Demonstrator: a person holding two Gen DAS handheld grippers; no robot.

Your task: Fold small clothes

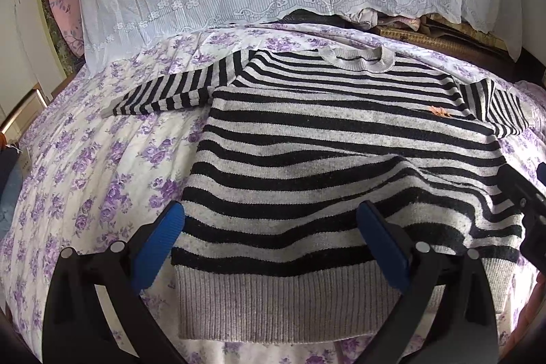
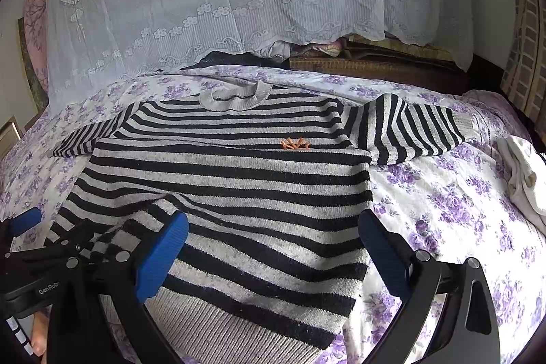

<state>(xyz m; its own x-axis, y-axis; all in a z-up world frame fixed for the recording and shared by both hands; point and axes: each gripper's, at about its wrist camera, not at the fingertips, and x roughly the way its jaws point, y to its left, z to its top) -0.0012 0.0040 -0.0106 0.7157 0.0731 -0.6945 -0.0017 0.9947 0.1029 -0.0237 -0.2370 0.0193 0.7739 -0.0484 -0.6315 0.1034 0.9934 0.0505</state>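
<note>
While the striped sweater (image 1: 341, 159) is lying face up on the floral bedspread (image 1: 85, 176), collar far and ribbed hem (image 1: 273, 299) near, both grippers are hovering at that hem. Its long axis is running straight away from them. The left gripper (image 1: 269, 248) is spreading wide over the hem's left corner, the right gripper (image 2: 273, 255) gaping over the right; neither seems to be pinching fabric, though contact is hard to judge.

Left gripper (image 1: 271, 241), right gripper (image 2: 273, 248): jaws wide.

text: "GenRob" (cut off) | on: left tool (image 2: 51, 237) body, white lettering
</note>
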